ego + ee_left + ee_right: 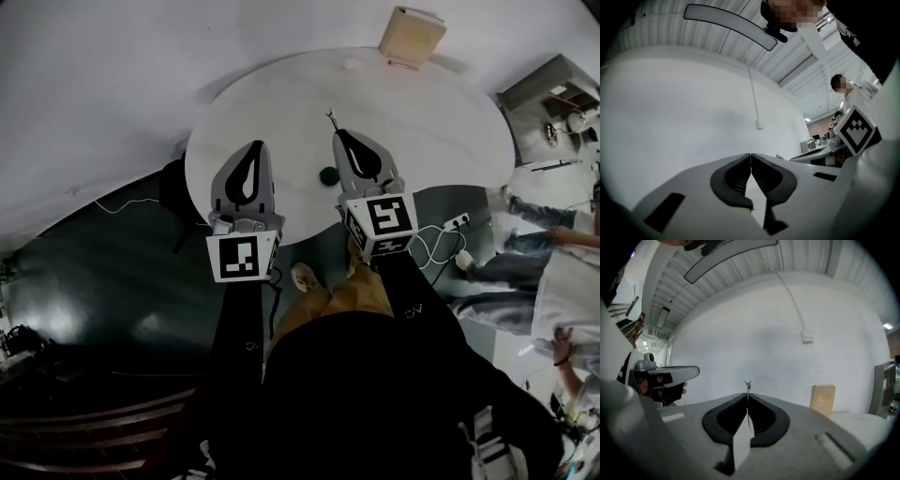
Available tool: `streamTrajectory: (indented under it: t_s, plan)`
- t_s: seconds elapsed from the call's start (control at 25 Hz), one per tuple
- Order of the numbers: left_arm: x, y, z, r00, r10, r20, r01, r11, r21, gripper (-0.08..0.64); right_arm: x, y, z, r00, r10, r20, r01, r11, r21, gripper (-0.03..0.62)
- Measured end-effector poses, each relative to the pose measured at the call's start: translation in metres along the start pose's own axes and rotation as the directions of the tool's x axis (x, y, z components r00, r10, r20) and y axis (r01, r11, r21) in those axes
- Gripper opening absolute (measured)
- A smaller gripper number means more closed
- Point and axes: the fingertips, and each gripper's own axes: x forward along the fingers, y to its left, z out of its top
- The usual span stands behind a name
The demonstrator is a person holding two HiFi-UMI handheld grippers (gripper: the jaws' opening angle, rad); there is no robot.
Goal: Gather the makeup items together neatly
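Two grippers held over the round white table (431, 131); we judge this a carry step.
Right gripper (747, 397) is pinched on a thin fork-tipped item (747, 383). Left gripper (750, 155) is closed and empty. Next we'd lower the item beside the dark round piece (328, 175) below the right gripper. A tan box (412, 36) and white wall lie beyond.

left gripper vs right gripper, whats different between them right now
The right gripper pinches a thin forked stick; the left gripper holds nothing. The right gripper's marker cube sits tilted; the left gripper's cube faces the camera squarely. Both have fingers closed and hang over the white table.
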Motion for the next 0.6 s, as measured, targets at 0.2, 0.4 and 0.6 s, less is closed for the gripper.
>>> streamTrajectory:
  t_s: [0.2,0.4,0.6]
  plan:
    - [0.017,-0.013,0.001,1.000,0.009,0.025,-0.008,0.999,-0.044,0.009,0.025,-0.031,-0.046,0.994,-0.009,-0.111,0.009,1.000,-0.009,0.012]
    - [0.045,-0.020,-0.017,0.999,0.040,-0.021,-0.041,0.997,-0.059,0.009,0.064,-0.067,-0.099,0.975,0.016,-0.221,-0.014,1.000,0.010,0.012]
    - [0.069,-0.021,-0.040,0.992,0.095,-0.079,-0.099,0.994,-0.048,0.009,0.102,-0.093,-0.160,0.944,0.044,-0.327,-0.027,0.998,0.058,0.012]
